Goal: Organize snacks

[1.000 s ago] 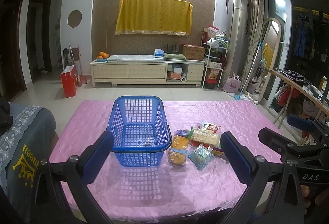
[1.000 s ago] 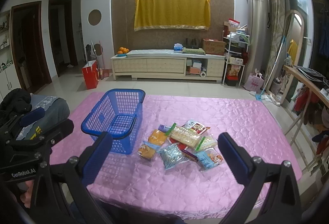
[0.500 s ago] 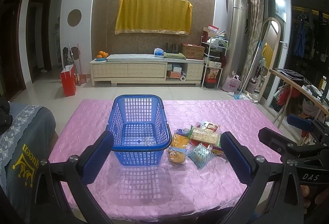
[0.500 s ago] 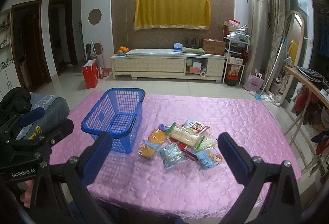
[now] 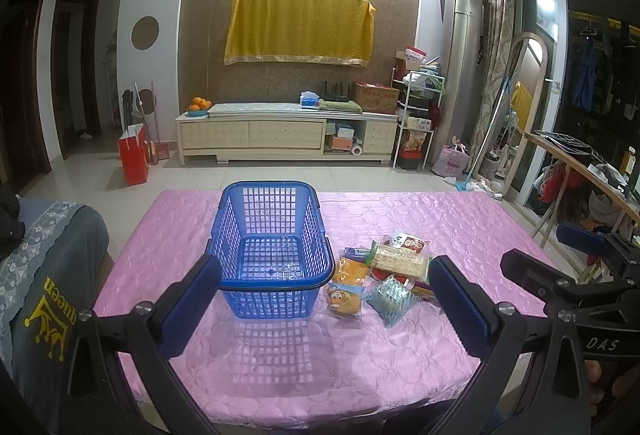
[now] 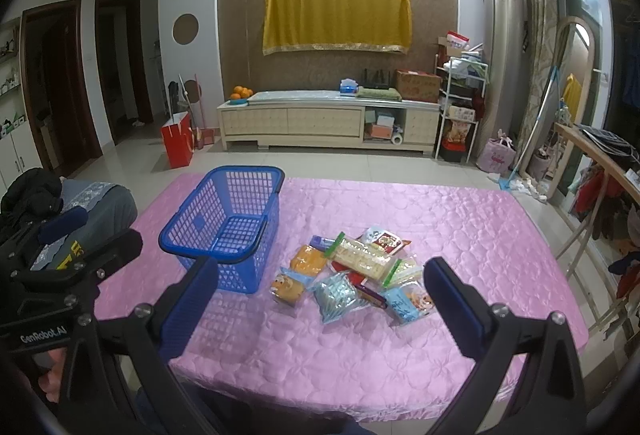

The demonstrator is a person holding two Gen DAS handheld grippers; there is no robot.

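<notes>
An empty blue plastic basket (image 5: pixel 272 227) stands on the pink tablecloth (image 5: pixel 440 219); it also shows in the right wrist view (image 6: pixel 224 211). Right of it lies a pile of several snack packets (image 6: pixel 360 271), among them a long cracker pack (image 5: pixel 398 261), an orange packet (image 6: pixel 308 260) and a light blue packet (image 6: pixel 334 295). My left gripper (image 5: pixel 324 303) is open and empty, above the table's near edge in front of the basket. My right gripper (image 6: pixel 320 303) is open and empty, in front of the snack pile.
A chair with grey clothing (image 5: pixel 48 275) stands at the table's left side. A folding wooden table (image 6: pixel 600 163) with clothes stands to the right. A TV cabinet (image 5: pixel 288 135) and a shelf rack (image 5: pixel 418 115) line the far wall.
Both views have crept slightly forward and up; the basket and snacks have not moved. Both grippers stay open.
</notes>
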